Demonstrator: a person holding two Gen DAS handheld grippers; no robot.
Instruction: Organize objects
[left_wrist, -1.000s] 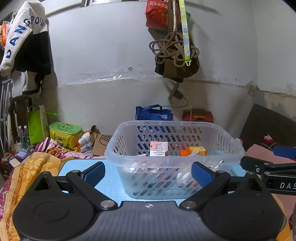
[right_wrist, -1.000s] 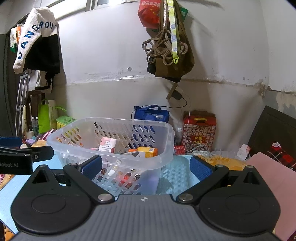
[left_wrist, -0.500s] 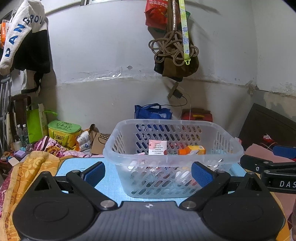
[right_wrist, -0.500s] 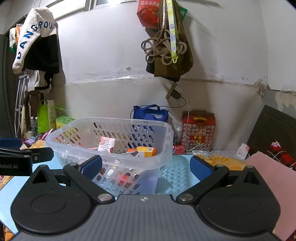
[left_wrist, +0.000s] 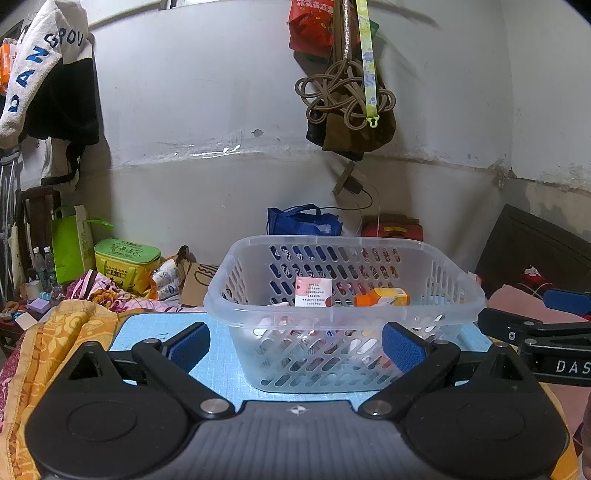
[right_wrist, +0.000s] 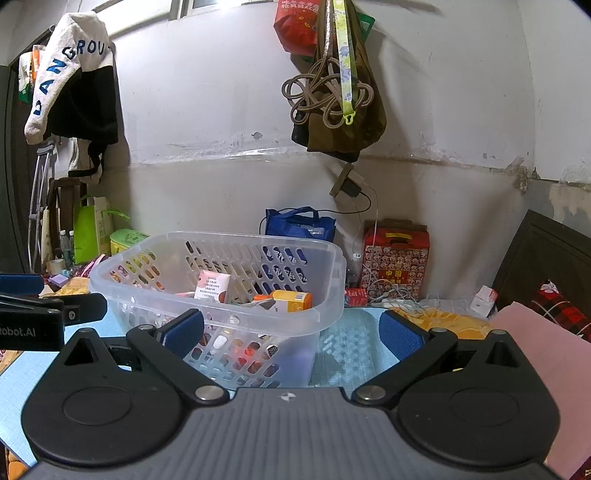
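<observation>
A clear plastic basket (left_wrist: 343, 317) stands on a light blue mat (left_wrist: 221, 369); it also shows in the right wrist view (right_wrist: 325, 288). Inside lie a pink-and-white packet (left_wrist: 313, 292), an orange box (left_wrist: 384, 297) and several small items. My left gripper (left_wrist: 295, 347) is open and empty, just in front of the basket. My right gripper (right_wrist: 291, 332) is open and empty, in front of the basket's right corner. Each gripper appears at the edge of the other's view: the right one (left_wrist: 535, 328) and the left one (right_wrist: 44, 314).
Patterned cloth (left_wrist: 55, 332) lies at the left, a pink cloth (right_wrist: 535, 350) at the right. Behind the mat are a blue bag (left_wrist: 303, 221), a red box (right_wrist: 395, 258), a green box (left_wrist: 125, 262) and tangled cables (right_wrist: 391, 299). Bags hang on the wall (left_wrist: 343, 81).
Both grippers have drifted slightly; the basket sits a touch lower in the views. Nothing was grasped or released.
</observation>
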